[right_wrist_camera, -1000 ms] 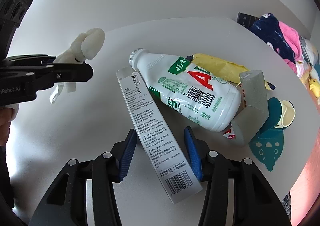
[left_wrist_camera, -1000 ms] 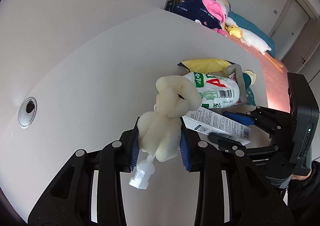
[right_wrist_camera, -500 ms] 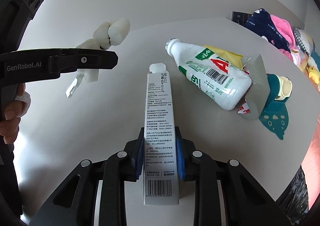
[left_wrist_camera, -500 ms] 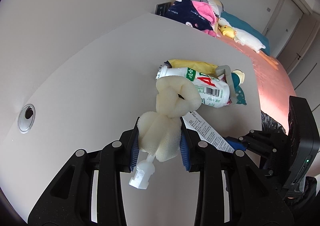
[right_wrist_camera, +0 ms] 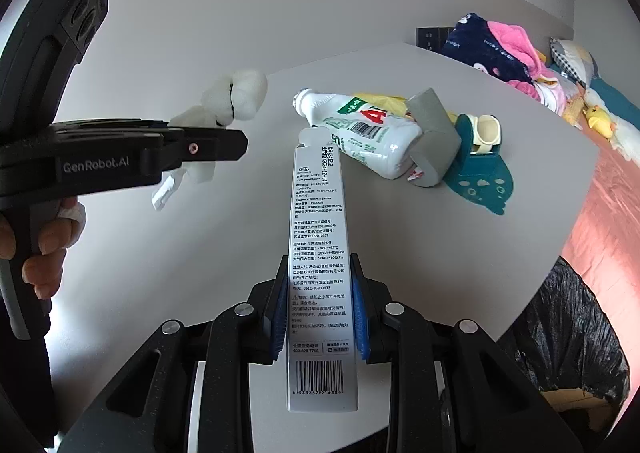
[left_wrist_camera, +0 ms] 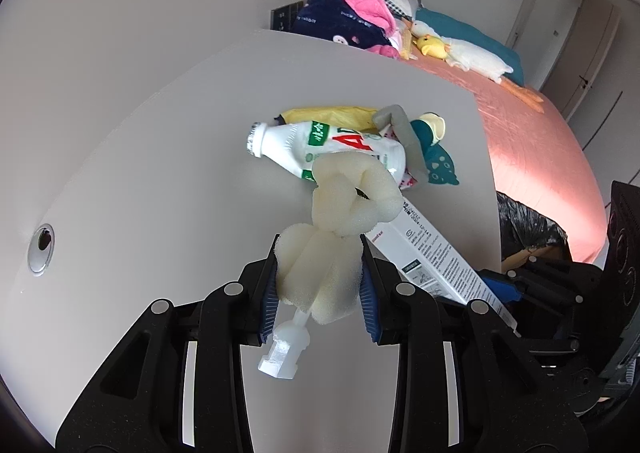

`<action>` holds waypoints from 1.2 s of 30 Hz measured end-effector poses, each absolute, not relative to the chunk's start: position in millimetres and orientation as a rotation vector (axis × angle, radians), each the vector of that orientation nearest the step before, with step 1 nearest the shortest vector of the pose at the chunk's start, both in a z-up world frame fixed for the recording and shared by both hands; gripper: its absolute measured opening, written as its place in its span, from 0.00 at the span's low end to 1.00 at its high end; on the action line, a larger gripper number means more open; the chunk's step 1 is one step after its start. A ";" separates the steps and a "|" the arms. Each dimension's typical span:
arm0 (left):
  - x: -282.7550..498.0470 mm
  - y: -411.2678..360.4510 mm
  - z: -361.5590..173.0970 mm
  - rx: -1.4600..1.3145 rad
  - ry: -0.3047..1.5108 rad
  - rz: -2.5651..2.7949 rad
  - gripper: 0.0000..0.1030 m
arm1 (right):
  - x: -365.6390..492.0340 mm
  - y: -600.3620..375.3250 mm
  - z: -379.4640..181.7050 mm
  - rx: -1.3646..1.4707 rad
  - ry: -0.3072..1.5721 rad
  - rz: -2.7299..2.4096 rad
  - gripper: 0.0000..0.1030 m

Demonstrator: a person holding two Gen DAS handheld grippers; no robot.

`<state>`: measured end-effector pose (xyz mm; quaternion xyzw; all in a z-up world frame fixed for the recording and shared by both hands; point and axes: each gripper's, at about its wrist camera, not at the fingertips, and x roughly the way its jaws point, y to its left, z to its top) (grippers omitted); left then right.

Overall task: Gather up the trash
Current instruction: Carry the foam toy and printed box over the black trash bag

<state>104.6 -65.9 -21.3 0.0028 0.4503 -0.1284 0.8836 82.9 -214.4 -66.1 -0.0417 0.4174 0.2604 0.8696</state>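
My left gripper (left_wrist_camera: 319,280) is shut on a cream foam sponge brush (left_wrist_camera: 340,225) with a white plastic stub, held above the table; it also shows in the right wrist view (right_wrist_camera: 234,103). My right gripper (right_wrist_camera: 319,305) is shut on a long white carton box (right_wrist_camera: 318,249), lifted off the table; the box also shows in the left wrist view (left_wrist_camera: 432,253). A white plastic bottle (right_wrist_camera: 360,133) lies on its side on the white table (right_wrist_camera: 200,253), on a yellow wrapper (left_wrist_camera: 332,115), beside a grey piece (right_wrist_camera: 434,133).
A teal tape holder (right_wrist_camera: 480,169) sits right of the bottle. A black trash bag (right_wrist_camera: 568,333) hangs open past the table's right edge. A bed with clothes and plush toys (left_wrist_camera: 440,49) lies beyond. A round cable hole (left_wrist_camera: 40,249) is at the table's left.
My right gripper closed on the white box, turned it lengthwise and lifted it back from the bottle. My left gripper, still gripping the sponge brush, drew back with it.
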 end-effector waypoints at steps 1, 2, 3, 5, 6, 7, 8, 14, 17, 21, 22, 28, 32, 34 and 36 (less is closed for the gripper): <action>102.2 -69.8 -21.9 0.010 0.940 -0.274 0.33 | 80.0 -218.1 -63.8 -0.085 0.867 0.539 0.28; 100.0 -73.3 -22.2 0.012 0.942 -0.279 0.33 | 79.2 -221.6 -61.9 -0.081 0.863 0.534 0.28; 97.5 -77.0 -22.1 0.016 0.942 -0.282 0.33 | 77.3 -225.4 -59.6 -0.076 0.857 0.528 0.28; 93.3 -83.4 -21.7 0.023 0.942 -0.287 0.33 | 72.5 -233.1 -54.7 -0.061 0.845 0.518 0.28; 90.9 -86.8 -21.0 0.028 0.941 -0.289 0.33 | 70.2 -237.0 -52.6 -0.054 0.839 0.514 0.28; 88.6 -89.7 -20.1 0.032 0.940 -0.293 0.33 | 68.5 -240.5 -50.2 -0.049 0.833 0.510 0.28; 86.9 -92.4 -19.2 0.037 0.938 -0.296 0.33 | 67.2 -243.9 -48.1 -0.043 0.827 0.507 0.28; 74.3 -106.8 -12.6 0.049 0.925 -0.309 0.33 | 53.0 -264.0 -37.5 -0.016 0.797 0.487 0.28; 68.9 -113.6 -11.6 0.055 0.923 -0.315 0.33 | 47.4 -273.0 -34.1 -0.008 0.788 0.475 0.28; 61.9 -124.0 -10.3 0.063 0.922 -0.332 0.33 | 38.8 -285.2 -30.2 0.001 0.777 0.457 0.28; 60.4 -127.2 -10.4 0.064 0.923 -0.338 0.33 | 36.9 -288.5 -29.1 0.004 0.774 0.451 0.28; 52.8 -149.1 -12.3 0.073 0.928 -0.376 0.33 | 25.9 -310.3 -26.7 0.033 0.767 0.408 0.28; 49.5 -166.0 -12.4 0.090 0.929 -0.403 0.33 | 17.3 -324.6 -26.7 0.033 0.767 0.373 0.28; 48.8 -174.4 -13.0 0.100 0.931 -0.417 0.33 | 13.2 -331.8 -25.3 0.031 0.762 0.357 0.28; 47.4 -183.0 -13.9 0.111 0.935 -0.432 0.33 | 9.3 -339.2 -23.9 0.035 0.756 0.343 0.28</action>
